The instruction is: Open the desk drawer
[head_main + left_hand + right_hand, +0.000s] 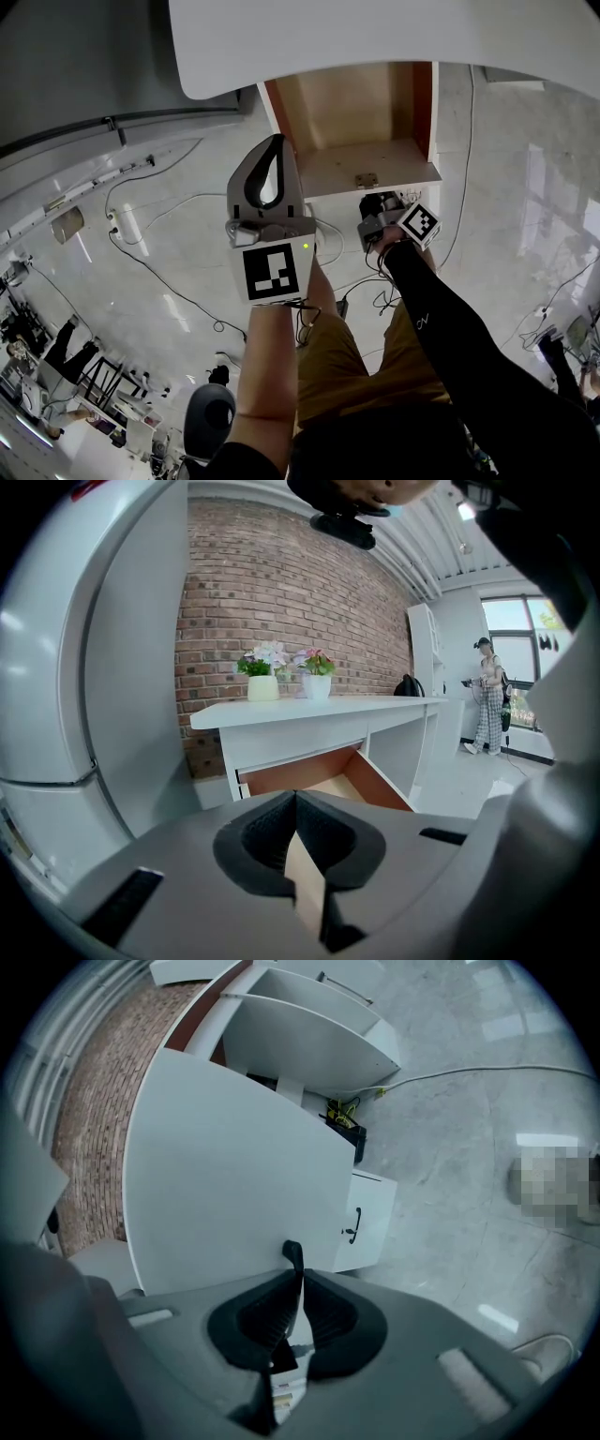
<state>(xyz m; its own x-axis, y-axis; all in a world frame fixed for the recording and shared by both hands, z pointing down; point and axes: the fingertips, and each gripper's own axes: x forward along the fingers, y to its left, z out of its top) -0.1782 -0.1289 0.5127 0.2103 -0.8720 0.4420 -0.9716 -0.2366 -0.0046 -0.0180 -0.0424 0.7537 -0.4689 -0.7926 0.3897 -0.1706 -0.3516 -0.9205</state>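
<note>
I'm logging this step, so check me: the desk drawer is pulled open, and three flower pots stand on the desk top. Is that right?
Not quite. The left gripper view shows two flower pots, not three: a left pot and a right pot on the desk top. The drawer is pulled open, as you said.

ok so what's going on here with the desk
A person stands at a white desk with a gripper in each hand. The right gripper is shut on the dark handle on the front of the desk drawer. The drawer is already pulled well out, with its wooden inside showing. The left gripper is shut on nothing. It is held up beside the drawer and is not touching it.
</note>
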